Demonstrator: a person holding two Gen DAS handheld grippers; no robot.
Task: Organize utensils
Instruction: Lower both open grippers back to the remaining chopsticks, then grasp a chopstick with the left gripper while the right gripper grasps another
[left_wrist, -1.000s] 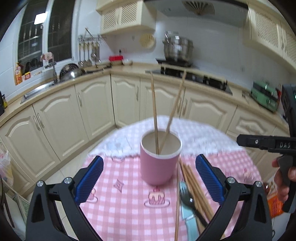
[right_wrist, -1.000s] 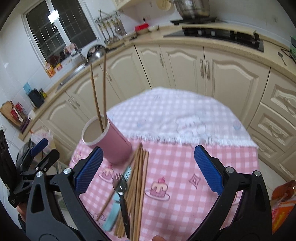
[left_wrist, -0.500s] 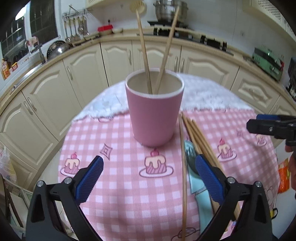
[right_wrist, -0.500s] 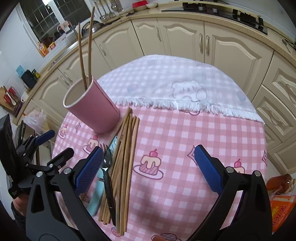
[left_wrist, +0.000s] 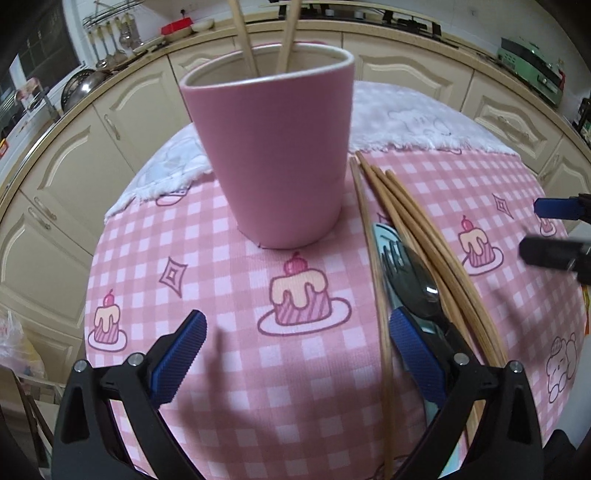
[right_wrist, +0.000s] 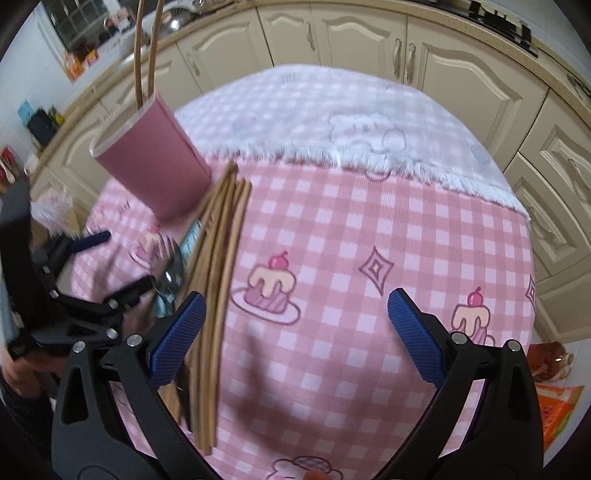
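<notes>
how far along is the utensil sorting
Early on. Done: two chopsticks stand in the pink cup. In hand: nothing; the left gripper and right gripper are both open and empty above the table. Left: the loose chopsticks, a fork and a spoon lying beside the cup on the pink checked cloth.
</notes>
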